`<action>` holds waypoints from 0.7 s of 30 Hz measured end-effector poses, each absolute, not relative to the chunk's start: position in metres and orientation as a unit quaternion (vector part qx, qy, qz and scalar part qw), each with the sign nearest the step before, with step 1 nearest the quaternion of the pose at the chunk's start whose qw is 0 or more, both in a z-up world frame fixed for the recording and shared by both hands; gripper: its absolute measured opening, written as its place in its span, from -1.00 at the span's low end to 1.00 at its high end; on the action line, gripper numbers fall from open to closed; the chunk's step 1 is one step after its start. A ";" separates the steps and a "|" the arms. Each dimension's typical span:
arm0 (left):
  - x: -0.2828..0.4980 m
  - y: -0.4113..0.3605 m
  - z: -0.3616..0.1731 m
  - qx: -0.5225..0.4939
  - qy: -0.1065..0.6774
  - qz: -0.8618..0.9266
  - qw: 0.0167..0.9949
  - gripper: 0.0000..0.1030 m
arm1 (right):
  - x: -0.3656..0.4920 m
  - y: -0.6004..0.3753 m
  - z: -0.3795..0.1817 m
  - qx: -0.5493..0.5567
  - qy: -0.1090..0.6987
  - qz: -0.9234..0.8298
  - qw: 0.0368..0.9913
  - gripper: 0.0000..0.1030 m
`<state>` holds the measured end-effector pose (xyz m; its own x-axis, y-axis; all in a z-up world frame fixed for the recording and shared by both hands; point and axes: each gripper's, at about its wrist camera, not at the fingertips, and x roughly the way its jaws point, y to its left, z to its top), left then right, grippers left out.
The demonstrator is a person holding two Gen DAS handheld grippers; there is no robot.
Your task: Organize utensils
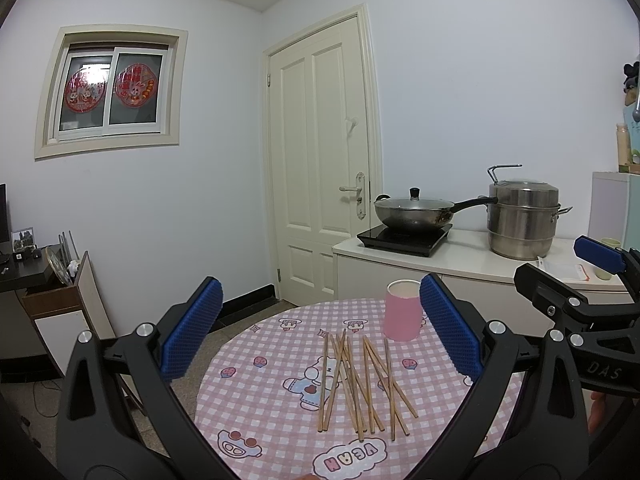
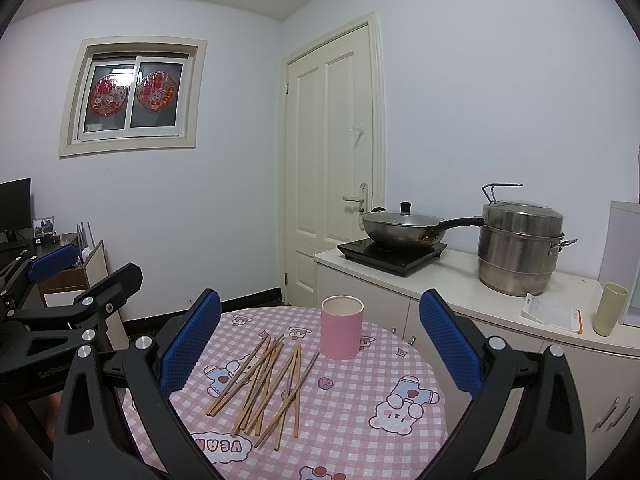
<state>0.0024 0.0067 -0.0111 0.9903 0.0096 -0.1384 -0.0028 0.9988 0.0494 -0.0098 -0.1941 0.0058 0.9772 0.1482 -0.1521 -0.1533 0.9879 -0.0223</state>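
Hovering released, both tongs (image 1: 320, 328) (image 2: 320, 328) flank chopsticks (image 2: 268, 388) mid-table, cup (image 2: 341, 328) beyond.

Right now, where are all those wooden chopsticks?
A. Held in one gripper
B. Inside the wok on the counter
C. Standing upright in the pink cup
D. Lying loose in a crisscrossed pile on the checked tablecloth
D: the chopsticks lie scattered flat on the tablecloth, in front of the pink cup, which holds none, while the left gripper and right gripper are both open and hold nothing.
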 end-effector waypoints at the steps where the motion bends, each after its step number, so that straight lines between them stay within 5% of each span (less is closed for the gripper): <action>1: 0.002 0.007 -0.012 0.024 0.069 0.003 0.997 0.88 | -0.010 -0.194 0.006 -0.017 0.075 0.076 0.994 0.86; 21: 0.004 0.010 -0.012 0.025 0.071 0.004 0.997 0.88 | -0.010 -0.193 0.009 -0.018 0.078 0.076 0.994 0.86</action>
